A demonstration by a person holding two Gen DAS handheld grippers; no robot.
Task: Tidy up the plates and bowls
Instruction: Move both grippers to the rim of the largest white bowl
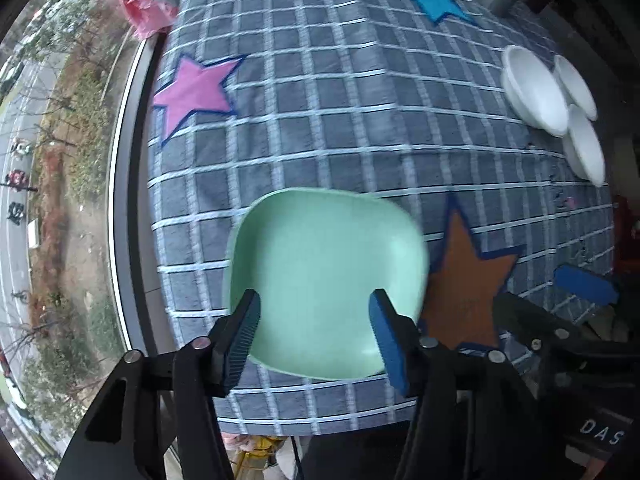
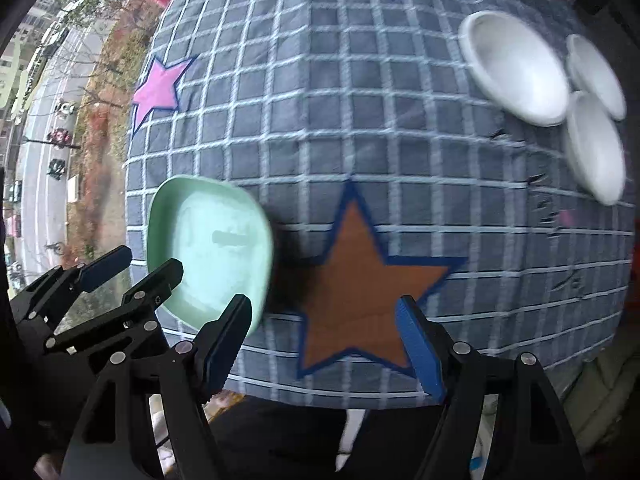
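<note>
Both the left gripper (image 1: 314, 332) and the right gripper (image 2: 324, 340) hung spread and empty beside the green plate (image 1: 326, 280); three white bowls (image 1: 534, 90) sat well beyond it

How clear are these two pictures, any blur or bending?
Left wrist view: strong fisheye bending of the checked cloth, and the green plate is slightly smeared at its right edge. Right wrist view: more motion blur, smearing the white bowls and plate; a dark shadow lies beside the plate.
</note>
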